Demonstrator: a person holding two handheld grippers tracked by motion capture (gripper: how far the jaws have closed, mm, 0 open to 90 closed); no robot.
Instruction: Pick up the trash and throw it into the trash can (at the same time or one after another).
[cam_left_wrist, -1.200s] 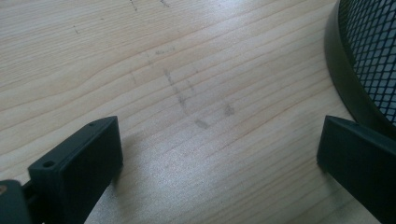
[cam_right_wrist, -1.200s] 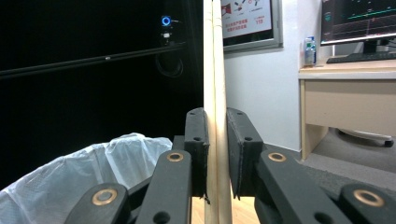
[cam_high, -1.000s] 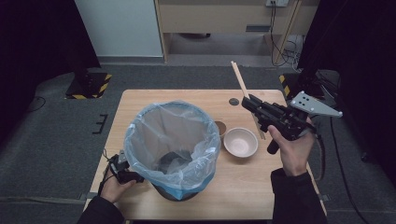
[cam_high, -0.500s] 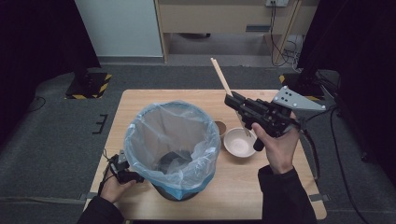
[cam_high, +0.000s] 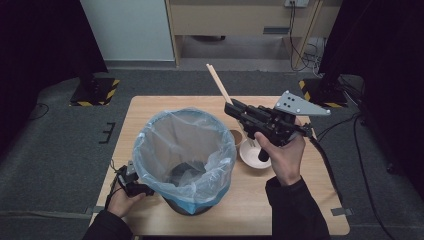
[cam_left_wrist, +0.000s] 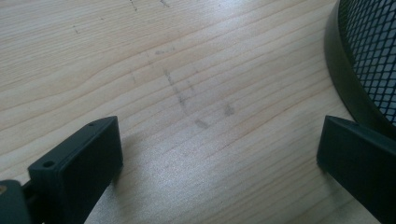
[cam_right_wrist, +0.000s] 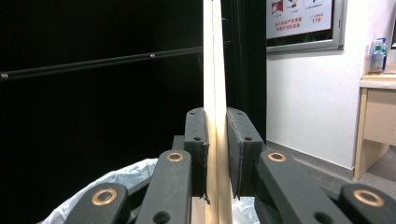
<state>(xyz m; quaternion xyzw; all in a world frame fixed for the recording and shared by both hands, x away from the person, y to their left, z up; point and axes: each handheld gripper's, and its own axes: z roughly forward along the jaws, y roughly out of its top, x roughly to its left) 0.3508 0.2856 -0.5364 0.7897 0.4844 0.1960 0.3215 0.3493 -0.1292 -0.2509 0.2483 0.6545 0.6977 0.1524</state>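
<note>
Two grippers were seen from the high view: the right gripper (cam_high: 235, 107) was held above the wooden table (cam_high: 310, 200), closed on a pair of chopsticks (cam_high: 218, 83) that slanted up and away from it, near the rim of the lined waste bin (cam_high: 185, 155). A white bowl (cam_high: 252, 157) and a small brown cup (cam_high: 236, 136) were set just beside the bin, beneath that gripper. The left gripper (cam_high: 131, 184) was kept low at the bin's near left side.

From the left gripper view, its jaws were spread wide over bare wood, nothing between them, with the bin's black mesh base (cam_left_wrist: 369, 60) at the right.

From the right gripper view, the chopsticks (cam_right_wrist: 215, 93) were clamped upright between the pads.

Disposal of the chopsticks was judged to be in hand; next, they would need to be carried over the bin's opening and released.
</note>
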